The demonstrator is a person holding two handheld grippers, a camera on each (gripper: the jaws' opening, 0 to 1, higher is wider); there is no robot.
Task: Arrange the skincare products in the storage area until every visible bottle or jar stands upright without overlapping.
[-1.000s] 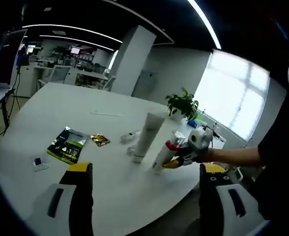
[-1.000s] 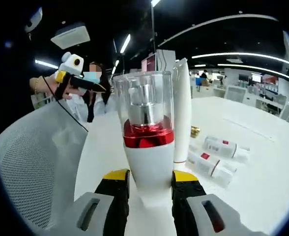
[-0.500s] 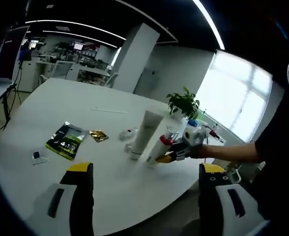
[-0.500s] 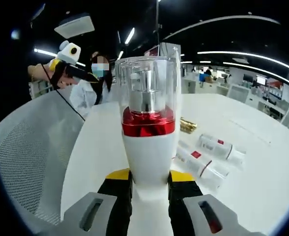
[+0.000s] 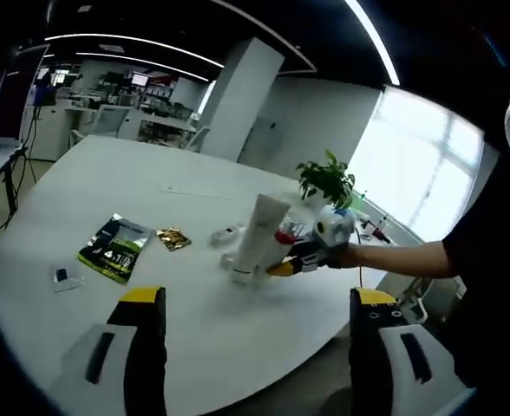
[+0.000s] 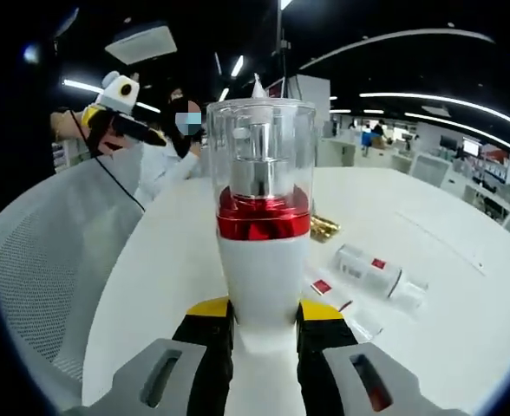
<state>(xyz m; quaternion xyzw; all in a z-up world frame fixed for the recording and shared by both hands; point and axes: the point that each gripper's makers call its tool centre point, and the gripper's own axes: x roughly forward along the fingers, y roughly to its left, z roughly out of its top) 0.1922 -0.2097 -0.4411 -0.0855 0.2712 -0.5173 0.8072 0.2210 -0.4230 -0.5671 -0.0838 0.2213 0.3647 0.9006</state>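
White office table (image 5: 238, 338) under strip lights: nearest my lens, my right gripper (image 6: 264, 316) clamps the white pump bottle (image 6: 264, 260) by its body, cap up, presumably to stand it beside the upright white tube (image 5: 257, 238). Beyond it, two small bottles (image 6: 376, 273) lie flat, awaiting righting. My left gripper (image 5: 251, 303) hangs wide and empty, well back.

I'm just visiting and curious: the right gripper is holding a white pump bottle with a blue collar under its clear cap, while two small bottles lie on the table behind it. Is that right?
Not quite: the collar is red, not blue. The right gripper view shows the right gripper shut on the white pump bottle, red band under the clear cap. Two small bottles do lie on the white table behind it.
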